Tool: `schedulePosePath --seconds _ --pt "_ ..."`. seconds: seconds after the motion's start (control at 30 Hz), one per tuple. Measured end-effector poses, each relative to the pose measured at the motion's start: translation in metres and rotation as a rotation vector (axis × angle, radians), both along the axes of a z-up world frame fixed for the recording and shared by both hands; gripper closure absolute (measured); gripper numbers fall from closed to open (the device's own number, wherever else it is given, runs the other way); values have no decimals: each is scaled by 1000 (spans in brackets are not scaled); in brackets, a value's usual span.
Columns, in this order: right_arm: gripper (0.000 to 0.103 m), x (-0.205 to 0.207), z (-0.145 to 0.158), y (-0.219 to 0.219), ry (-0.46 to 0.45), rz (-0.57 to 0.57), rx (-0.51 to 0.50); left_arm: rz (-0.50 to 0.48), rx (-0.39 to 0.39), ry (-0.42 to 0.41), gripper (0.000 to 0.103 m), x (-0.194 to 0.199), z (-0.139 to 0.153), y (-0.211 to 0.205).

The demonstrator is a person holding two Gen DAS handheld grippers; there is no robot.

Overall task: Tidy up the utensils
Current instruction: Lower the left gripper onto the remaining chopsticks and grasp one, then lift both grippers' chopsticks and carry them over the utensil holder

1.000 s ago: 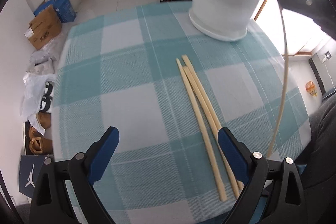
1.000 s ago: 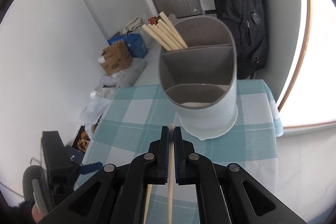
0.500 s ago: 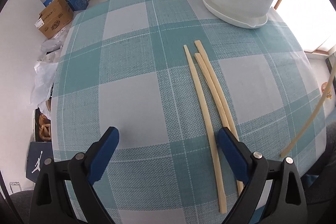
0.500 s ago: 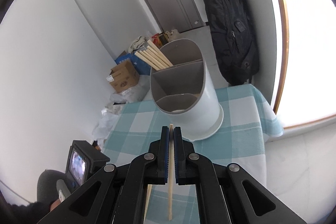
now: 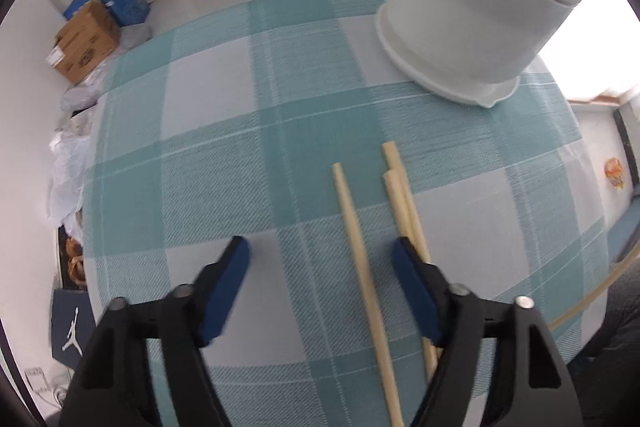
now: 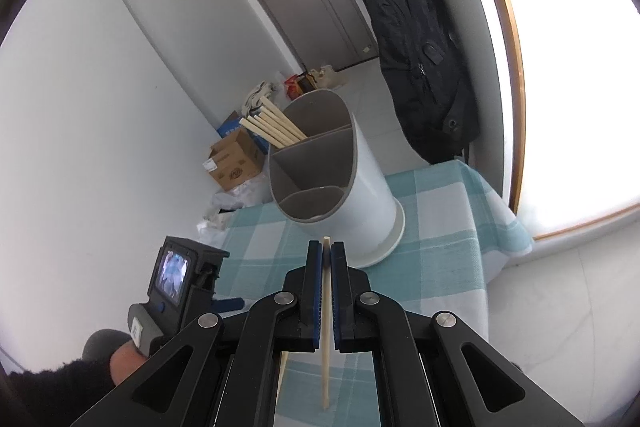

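My right gripper pinches one pale wooden chopstick near its top, held above the teal checked tablecloth, short of the white divided utensil holder. It could pivot in so narrow a grip and strike a divider. My left gripper, jaws spread, straddles one of three loose chopsticks; closing could nudge its neighbours.

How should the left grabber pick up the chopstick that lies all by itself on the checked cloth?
Grip the lone chopstick mid-shaft from straight above, left gripper fingers either side. It lies flat, with bare cloth on its left, the other two chopsticks on its right.
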State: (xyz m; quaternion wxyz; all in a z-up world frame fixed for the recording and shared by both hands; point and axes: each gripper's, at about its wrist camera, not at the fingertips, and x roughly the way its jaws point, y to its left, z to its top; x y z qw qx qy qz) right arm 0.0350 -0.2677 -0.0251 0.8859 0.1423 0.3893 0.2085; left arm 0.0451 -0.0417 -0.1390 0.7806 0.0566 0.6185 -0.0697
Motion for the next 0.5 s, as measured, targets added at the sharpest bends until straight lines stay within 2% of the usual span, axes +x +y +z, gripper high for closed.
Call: schedulePosePath --seconds 0.1,0.17,0.27,0.33,0.4,0.5 --pt "100 1 1 -2 -2 -3 8 -41 -36 29 65 6 1 -6" --pt "100 0 2 -2 -4 -1 14 -45 -42 28 66 11 1 -6" --pt "100 0 3 0 -9 4 17 -47 -55 8 77 15 0 -2" --pt "100 -1 2 1 -9 7 14 -43 -69 -9 93 15 0 0" --pt "100 -1 2 1 -11 9 10 -21 -93 -20 100 14 1 4" --pt "100 0 1 1 -9 2 2 16 -156 -34 103 15 1 10"
